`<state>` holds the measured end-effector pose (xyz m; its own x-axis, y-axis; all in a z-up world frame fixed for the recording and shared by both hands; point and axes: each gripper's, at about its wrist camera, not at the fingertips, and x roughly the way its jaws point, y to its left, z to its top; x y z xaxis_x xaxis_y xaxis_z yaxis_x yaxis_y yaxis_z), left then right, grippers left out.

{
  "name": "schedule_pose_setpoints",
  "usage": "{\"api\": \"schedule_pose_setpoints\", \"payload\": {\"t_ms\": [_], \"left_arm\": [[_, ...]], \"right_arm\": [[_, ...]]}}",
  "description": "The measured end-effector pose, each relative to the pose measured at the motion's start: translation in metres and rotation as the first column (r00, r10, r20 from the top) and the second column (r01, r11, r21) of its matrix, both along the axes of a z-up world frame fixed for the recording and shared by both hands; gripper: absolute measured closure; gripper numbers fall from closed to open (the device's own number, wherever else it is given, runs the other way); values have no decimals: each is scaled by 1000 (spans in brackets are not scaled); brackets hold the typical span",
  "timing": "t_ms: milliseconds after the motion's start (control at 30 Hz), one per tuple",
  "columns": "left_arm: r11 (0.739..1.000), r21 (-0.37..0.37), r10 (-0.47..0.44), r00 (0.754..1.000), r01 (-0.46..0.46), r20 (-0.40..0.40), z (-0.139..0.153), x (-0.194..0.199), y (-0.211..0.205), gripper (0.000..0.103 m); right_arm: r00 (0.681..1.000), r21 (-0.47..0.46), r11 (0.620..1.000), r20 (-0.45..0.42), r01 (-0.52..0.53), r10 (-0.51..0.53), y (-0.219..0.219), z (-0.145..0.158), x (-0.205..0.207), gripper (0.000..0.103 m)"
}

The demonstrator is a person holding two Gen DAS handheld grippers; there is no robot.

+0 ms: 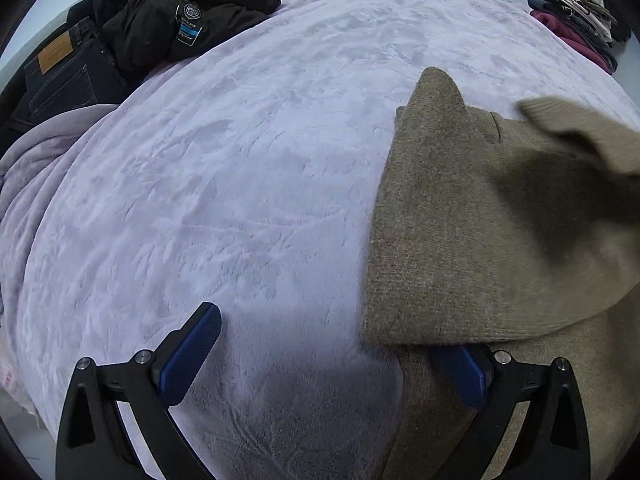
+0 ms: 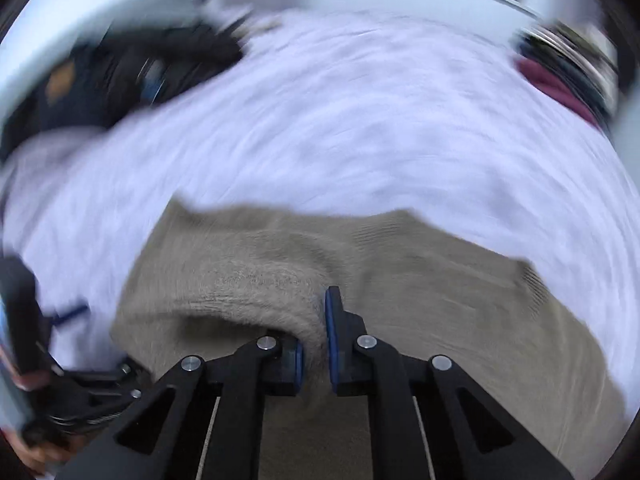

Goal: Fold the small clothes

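The brown knitted sweater [image 1: 472, 232] lies on the bed [image 1: 240, 184], covered by a pale lilac fleece blanket, at the near edge and well apart from the dark jacket and jeans [image 1: 132, 36] heaped at the far left corner. 1 side panel is already turned over onto the sweater's body, its edge lying fairly straight. The left hand-held gripper [image 1: 332, 356] stands wide open and holds nothing; its right finger [image 1: 464, 376] is tucked just under the folded edge. The right hand-held gripper [image 2: 314, 344] is pinched shut on a bunched roll of the sweater's knit, seemingly a sleeve or the other side, lifted off the body; that view is blurred. A stack of folded clothes [image 1: 576, 20] sits at the far right corner, beyond the sweater. By my reading the fold is partway: 1 side done, the second in hand, the crosswise fold and stacking remaining.
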<state>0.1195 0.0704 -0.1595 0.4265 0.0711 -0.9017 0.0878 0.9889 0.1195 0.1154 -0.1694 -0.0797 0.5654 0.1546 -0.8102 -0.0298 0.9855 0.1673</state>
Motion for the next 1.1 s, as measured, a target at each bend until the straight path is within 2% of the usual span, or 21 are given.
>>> {"api": "schedule_pose_setpoints", "payload": {"t_ms": [67,133,167,233,267,300,333,433,467,533,567,600,633,767,867,933,967,1033,1100], "left_arm": [[1000,0,1,1000,-1,-7,-1,3,0,0],[1000,-1,-8,1000,8,-10,-2,3,-1,0],[1000,3,-13,1000,13,-13,-3,4,-3,0],[1000,14,-18,1000,18,-9,-3,3,-4,0],[1000,16,-18,1000,18,-8,-3,3,-5,0],[1000,16,-18,1000,18,-9,-4,3,-5,0],[1000,14,-16,1000,16,-11,-3,3,-5,0],[1000,8,-8,1000,9,-19,-1,5,-4,0],[1000,10,-8,1000,8,-21,0,7,-3,0],[1000,12,-7,1000,8,-22,1,9,-2,0],[1000,11,-5,1000,6,-23,2,8,-2,0],[1000,5,-3,1000,3,-23,2,9,0,0],[1000,-2,-3,1000,3,-23,3,9,1,0],[999,-34,-24,999,23,-27,3,8,10,0],[998,-45,-54,997,52,-50,6,4,14,0],[997,-35,-67,997,66,-48,15,-4,17,0],[997,-32,-70,997,69,-40,22,-7,20,0],[996,-64,-71,997,69,-23,39,-13,31,0],[994,-94,-65,998,64,-12,52,-14,34,0]], "right_arm": [[982,128,974,-3,187,-188,-60,2,-28,93],[946,226,919,-68,323,-316,-107,-16,-51,93],[916,273,875,-133,400,-378,-133,-34,-67,93],[868,365,788,-240,496,-435,-163,-68,-88,91],[850,418,740,-276,526,-448,-175,-79,-98,91],[845,496,685,-290,534,-449,-185,-88,-107,90],[840,522,660,-293,540,-457,-190,-90,-112,89],[840,545,643,-281,538,-465,-195,-84,-109,70],[838,552,635,-282,540,-467,-198,-82,-107,67],[831,575,607,-294,548,-472,-206,-80,-97,67],[824,585,587,-312,559,-473,-210,-81,-92,73],[821,597,572,-320,562,-473,-209,-80,-91,96],[820,604,564,-322,563,-473,-208,-80,-92,96],[824,581,594,-295,557,-484,-203,-66,-109,96],[796,530,596,-353,603,-491,-202,-86,-121,96],[801,547,587,-369,597,-472,-204,-101,-127,96],[806,545,595,-357,590,-472,-205,-99,-130,92],[824,480,670,-323,567,-465,-201,-85,-130,80],[847,410,742,-290,530,-445,-195,-68,-132,57]]}}
